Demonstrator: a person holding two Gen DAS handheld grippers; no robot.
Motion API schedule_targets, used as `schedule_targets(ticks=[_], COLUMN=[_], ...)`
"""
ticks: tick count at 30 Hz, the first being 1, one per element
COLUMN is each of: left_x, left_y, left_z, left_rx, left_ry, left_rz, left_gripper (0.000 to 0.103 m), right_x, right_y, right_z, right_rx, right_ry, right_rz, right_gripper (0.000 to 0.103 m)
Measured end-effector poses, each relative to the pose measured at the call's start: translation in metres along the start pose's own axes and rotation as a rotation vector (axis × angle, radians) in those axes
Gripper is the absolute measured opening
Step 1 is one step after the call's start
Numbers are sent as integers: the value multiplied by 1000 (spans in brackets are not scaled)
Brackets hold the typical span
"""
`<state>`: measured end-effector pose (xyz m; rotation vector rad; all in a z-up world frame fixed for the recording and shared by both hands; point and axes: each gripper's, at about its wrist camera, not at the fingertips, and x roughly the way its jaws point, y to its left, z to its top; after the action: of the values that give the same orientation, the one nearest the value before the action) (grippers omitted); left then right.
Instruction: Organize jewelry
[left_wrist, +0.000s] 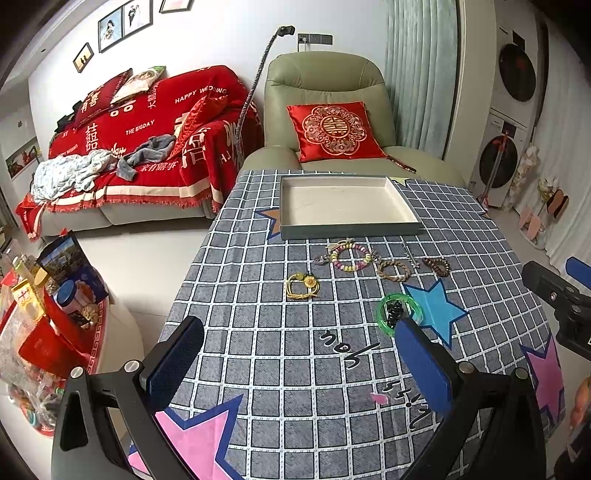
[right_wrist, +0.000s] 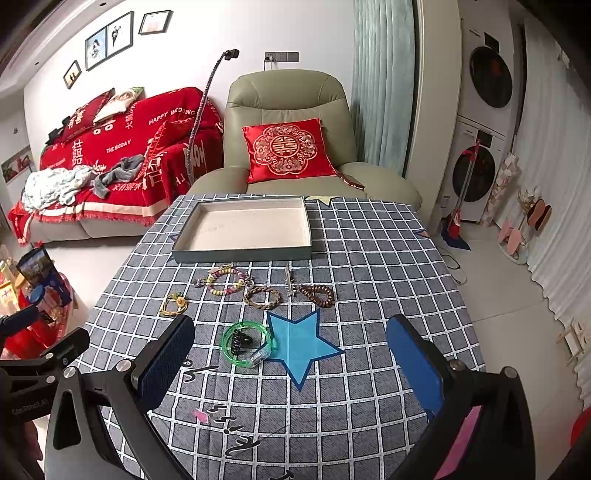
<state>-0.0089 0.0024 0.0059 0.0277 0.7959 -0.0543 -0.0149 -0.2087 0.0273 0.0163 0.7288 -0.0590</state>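
Apparently empty, left gripper and right gripper gape wide above the tablecloth.

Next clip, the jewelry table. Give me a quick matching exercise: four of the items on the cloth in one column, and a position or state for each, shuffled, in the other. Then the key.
Column one:
1. green bangle
2. tray
3. yellow flower bracelet
4. dark brown bead bracelet

Column two:
A. farthest left of the jewelry
B. holds nothing, at the far side of the table
C. rings a small black coiled piece, beside the blue star
D. right end of the row, next to a silver piece

Pairs: 1-C, 2-B, 3-A, 4-D
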Motion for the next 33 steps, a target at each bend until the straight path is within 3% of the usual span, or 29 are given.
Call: schedule_targets(ticks=[33], left_x=[5], left_y=[2], left_z=[-1], left_rx=[-9], left_ry=[11], left_rz=[10], left_gripper=[103], right_x=[3], right_y=[2], right_z=[-2], right_rx=[1], right_ry=[2], right_rz=[2], right_gripper=[103])
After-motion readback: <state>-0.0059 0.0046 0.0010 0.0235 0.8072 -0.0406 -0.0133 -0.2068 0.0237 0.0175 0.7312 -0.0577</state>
